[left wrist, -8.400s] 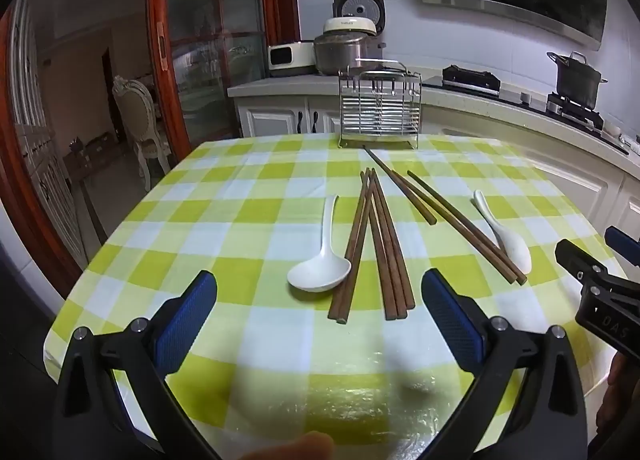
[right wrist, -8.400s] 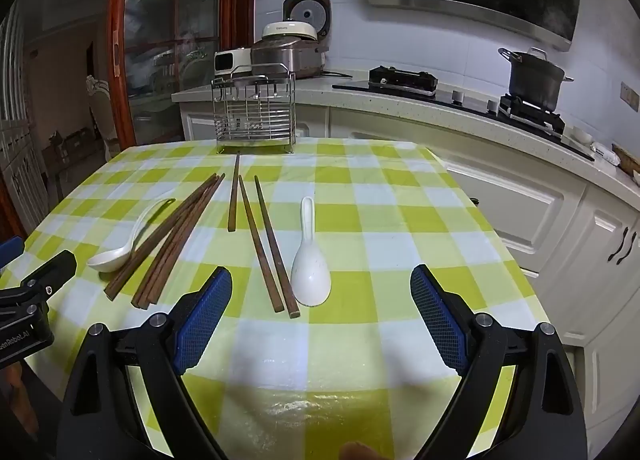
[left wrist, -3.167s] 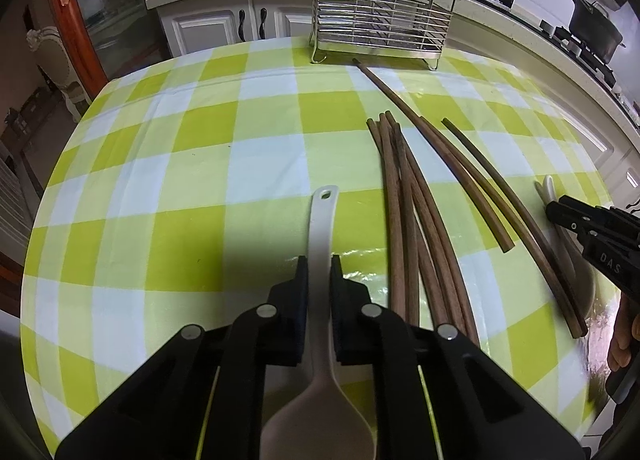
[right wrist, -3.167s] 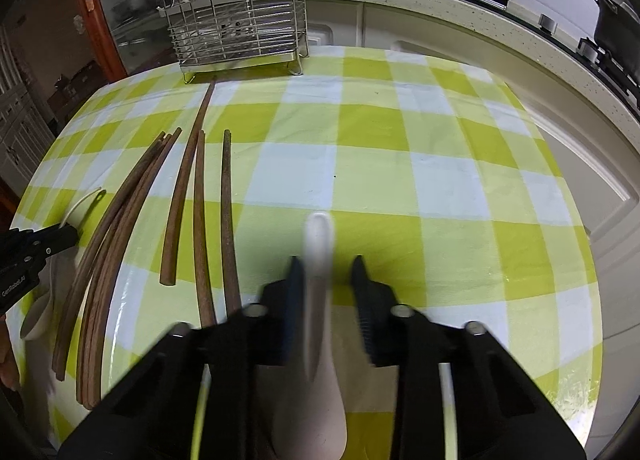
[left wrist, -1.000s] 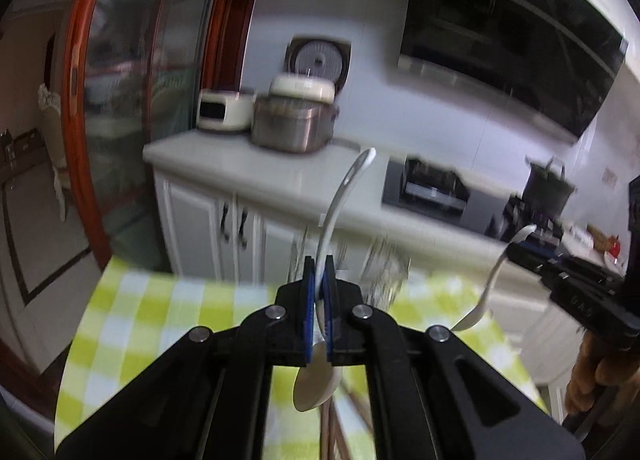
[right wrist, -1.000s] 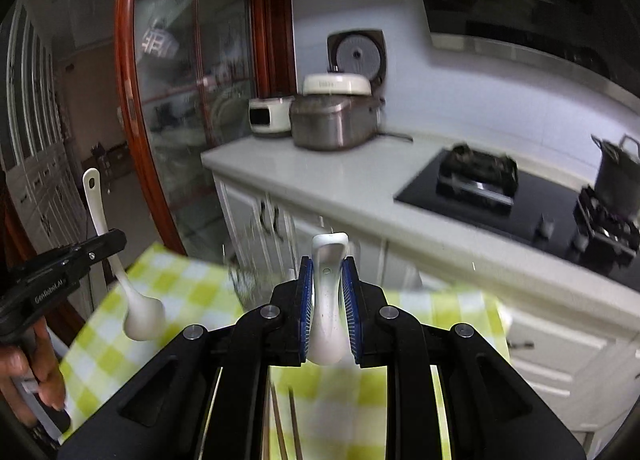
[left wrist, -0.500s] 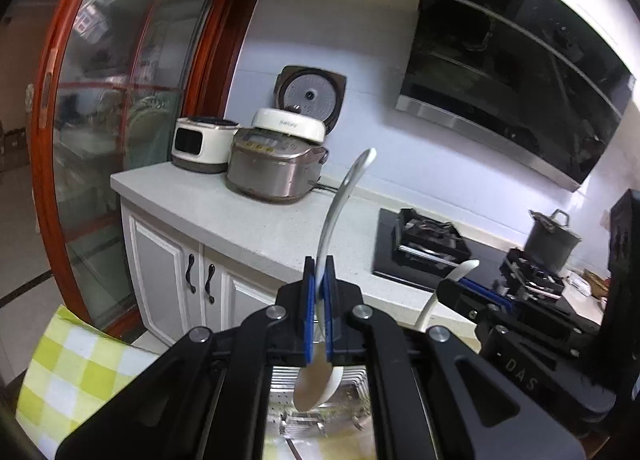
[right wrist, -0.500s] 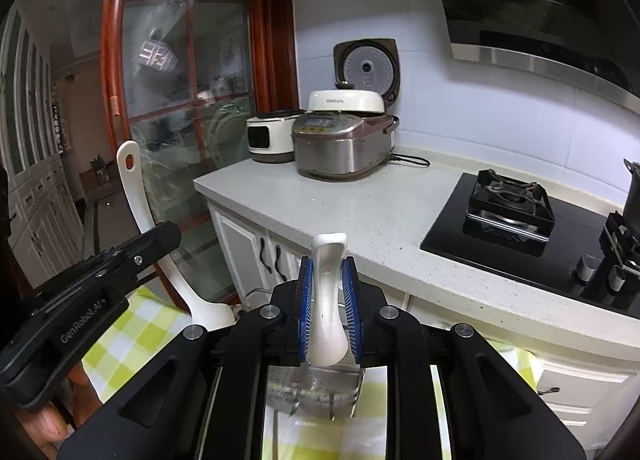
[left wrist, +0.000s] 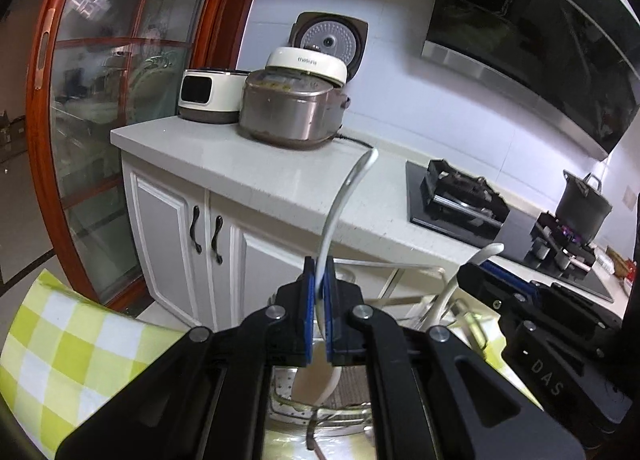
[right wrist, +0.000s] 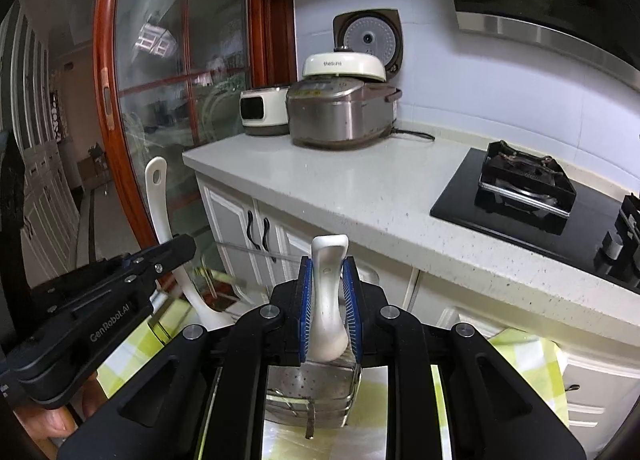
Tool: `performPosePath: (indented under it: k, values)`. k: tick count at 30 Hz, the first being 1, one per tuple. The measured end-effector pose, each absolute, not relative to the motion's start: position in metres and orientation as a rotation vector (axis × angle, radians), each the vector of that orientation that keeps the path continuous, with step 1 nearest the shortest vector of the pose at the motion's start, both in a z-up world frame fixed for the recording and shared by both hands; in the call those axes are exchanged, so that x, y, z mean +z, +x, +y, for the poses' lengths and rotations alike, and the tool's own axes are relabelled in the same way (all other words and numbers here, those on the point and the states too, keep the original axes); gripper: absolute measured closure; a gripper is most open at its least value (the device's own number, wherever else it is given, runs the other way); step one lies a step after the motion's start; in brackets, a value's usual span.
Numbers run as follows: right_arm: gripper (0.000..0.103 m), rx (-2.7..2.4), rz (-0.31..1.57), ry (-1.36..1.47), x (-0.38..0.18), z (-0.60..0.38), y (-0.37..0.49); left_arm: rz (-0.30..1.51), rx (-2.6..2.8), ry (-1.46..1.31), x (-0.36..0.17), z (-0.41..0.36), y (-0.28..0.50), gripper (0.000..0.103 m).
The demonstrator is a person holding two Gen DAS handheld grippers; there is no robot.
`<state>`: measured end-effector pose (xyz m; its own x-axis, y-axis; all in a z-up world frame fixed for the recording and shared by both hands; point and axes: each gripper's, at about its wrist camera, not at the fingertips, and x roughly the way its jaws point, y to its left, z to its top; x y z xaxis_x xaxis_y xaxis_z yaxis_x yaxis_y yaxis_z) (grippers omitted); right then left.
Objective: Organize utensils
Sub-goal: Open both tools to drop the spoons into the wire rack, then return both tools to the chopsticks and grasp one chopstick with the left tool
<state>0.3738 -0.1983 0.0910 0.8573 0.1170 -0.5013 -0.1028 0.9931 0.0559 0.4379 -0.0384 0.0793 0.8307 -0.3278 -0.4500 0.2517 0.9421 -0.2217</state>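
My left gripper [left wrist: 317, 292] is shut on the handle of a white spoon [left wrist: 340, 204]. The handle stands upward and the bowl hangs low over the metal wire rack [left wrist: 288, 390]. My right gripper [right wrist: 329, 284] is shut on a second white spoon [right wrist: 326, 320], also held upright, just above the perforated base of the rack [right wrist: 308, 392]. Each gripper shows in the other's view: the right gripper [left wrist: 536, 320] with its spoon [left wrist: 476, 260] at the right, the left gripper [right wrist: 132, 284] with its spoon [right wrist: 158, 200] at the left. The chopsticks are hidden.
The green-checked tablecloth [left wrist: 60, 344] shows at the lower corners. Behind the rack runs a white kitchen counter [right wrist: 352, 188] with two rice cookers [left wrist: 292, 108], a black gas hob [right wrist: 520, 184] and a pot [left wrist: 582, 204]. A red-framed glass door [left wrist: 100, 100] stands at the left.
Both grippers have moved forward and down with their spoons. The counter looks nearer, and the rack now sits close under both pairs of fingers.
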Motion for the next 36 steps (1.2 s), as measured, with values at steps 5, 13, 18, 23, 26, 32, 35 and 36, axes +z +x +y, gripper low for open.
performPosePath:
  k: [5, 13, 18, 23, 26, 32, 35, 36]
  values:
    - [0.077, 0.100, 0.534, 0.033, 0.084, -0.203, 0.372, 0.502, -0.315, -0.154, 0.078, -0.036, 0.433, 0.071]
    - [0.047, 0.080, 0.497, 0.045, 0.090, -0.211, 0.354, 0.467, -0.295, -0.147, 0.090, -0.024, 0.408, 0.056]
    - [0.022, 0.061, 0.419, 0.077, 0.103, -0.222, 0.326, 0.441, -0.276, -0.165, 0.093, -0.003, 0.377, 0.050]
    - [0.020, 0.015, 0.432, 0.094, 0.097, -0.239, 0.292, 0.461, -0.259, -0.175, 0.083, 0.025, 0.336, 0.049]
    - [0.020, -0.008, 0.468, 0.087, 0.079, -0.247, 0.265, 0.503, -0.239, -0.137, 0.068, 0.035, 0.310, 0.049]
    - [0.020, -0.019, 0.650, 0.112, 0.012, -0.256, 0.205, 0.680, -0.278, -0.085, 0.017, 0.046, 0.256, 0.050]
    - [0.020, -0.022, 0.739, 0.104, -0.018, -0.256, 0.182, 0.749, -0.328, -0.059, -0.008, 0.040, 0.231, 0.057]
    - [0.020, -0.028, 0.754, 0.096, -0.024, -0.255, 0.177, 0.769, -0.346, -0.044, -0.014, 0.036, 0.225, 0.062]
